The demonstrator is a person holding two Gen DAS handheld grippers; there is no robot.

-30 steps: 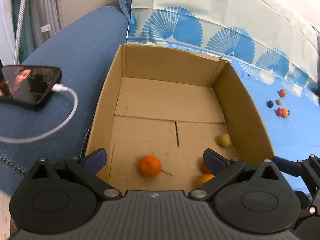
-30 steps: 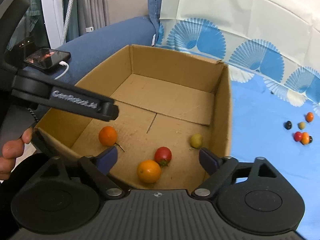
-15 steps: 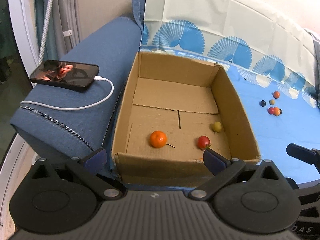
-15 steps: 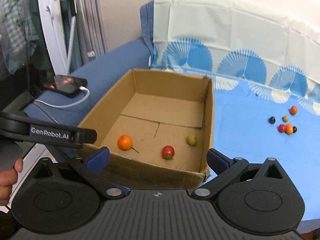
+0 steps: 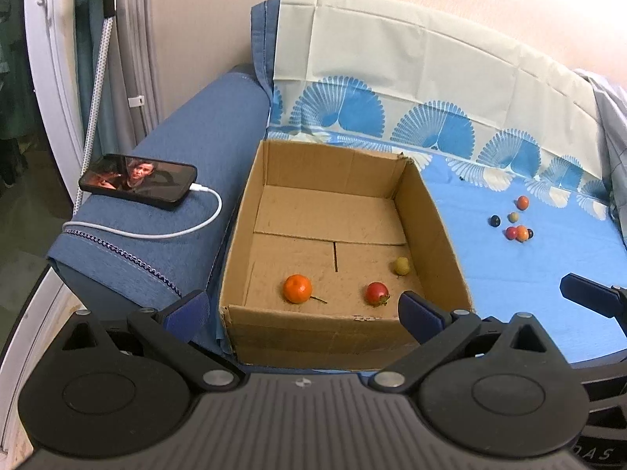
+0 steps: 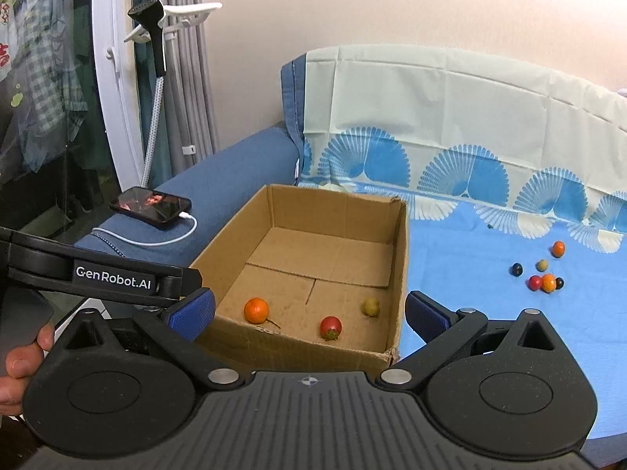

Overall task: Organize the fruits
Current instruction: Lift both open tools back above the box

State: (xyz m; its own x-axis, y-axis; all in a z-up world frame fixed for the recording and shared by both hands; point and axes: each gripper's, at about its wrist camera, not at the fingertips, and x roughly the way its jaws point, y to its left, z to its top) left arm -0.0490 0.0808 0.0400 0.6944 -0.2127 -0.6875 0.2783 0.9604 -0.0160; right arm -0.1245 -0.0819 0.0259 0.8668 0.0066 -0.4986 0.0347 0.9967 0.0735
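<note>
An open cardboard box (image 5: 435, 211) (image 6: 399, 258) stands on a blue sheet. Inside lie an orange tangerine (image 5: 298, 288) (image 6: 256, 310), a red tomato (image 5: 377, 293) (image 6: 330, 326) and a yellow-green fruit (image 5: 401, 266) (image 6: 370, 306). Several small fruits (image 5: 517, 231) (image 6: 546, 281) lie in a cluster on the sheet at the far right. My left gripper (image 5: 301, 313) is open and empty, in front of the box. My right gripper (image 6: 309, 313) is open and empty, also in front of the box.
A phone (image 5: 137, 181) (image 6: 151, 203) on a white cable lies on the blue sofa arm (image 5: 188, 149) left of the box. A patterned sheet (image 5: 411, 78) covers the backrest. A white stand (image 6: 156, 51) rises at the left.
Both grippers have pulled back and up, away from the box. The second orange near the box's front wall has dropped out of sight behind that wall.
</note>
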